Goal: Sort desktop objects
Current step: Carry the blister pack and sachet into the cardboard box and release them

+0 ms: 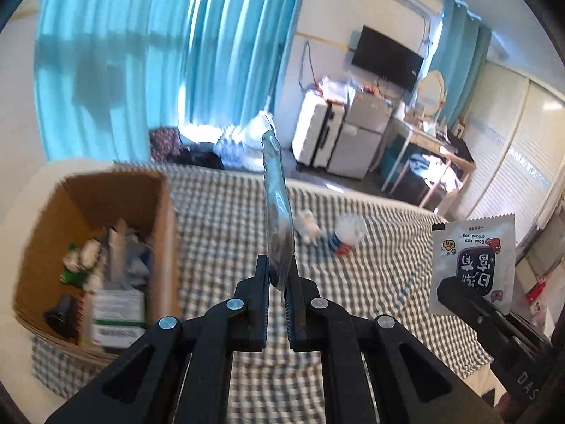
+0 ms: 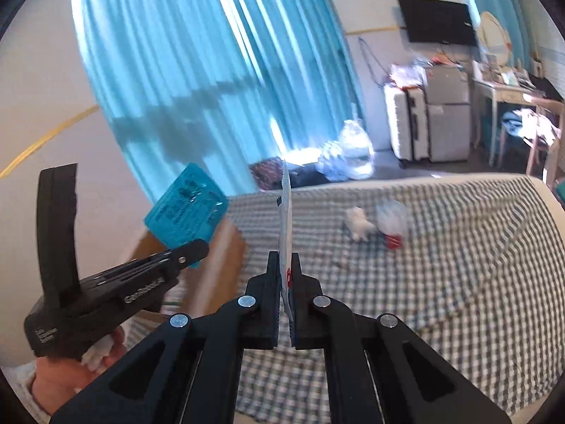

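Blue curtains (image 1: 141,53) hang along the far wall of a bedroom, sunlit at their foot, beside a wall-mounted black television (image 1: 386,58). Below the television stand a white suitcase (image 1: 317,130) and a small grey cabinet (image 1: 356,137); a wooden desk (image 1: 434,155) with a round mirror (image 1: 432,88) fills the right corner. The work surface is a bed covered in a grey-and-white checked sheet (image 1: 370,282).

An open cardboard box (image 1: 106,247) sits on the sheet at the left and already contains assorted small packages, blurred by motion. Two loose items lie further back on the sheet, just beside each other: a small white object (image 1: 307,226), possibly a figurine, and a white-topped container with red and blue markings (image 1: 348,235).

The left gripper (image 1: 280,275) has its fingers clamped on a blue plastic-wrapped packet (image 2: 185,208), held edge-on to its own camera, above the sheet and near the box's right wall. The right gripper (image 2: 286,272) is likewise closed on a white sachet (image 1: 473,261) printed with cartoon figures and dark lettering, raised over the sheet to the right of the left gripper. A hand (image 2: 70,374) grips the left tool's handle.
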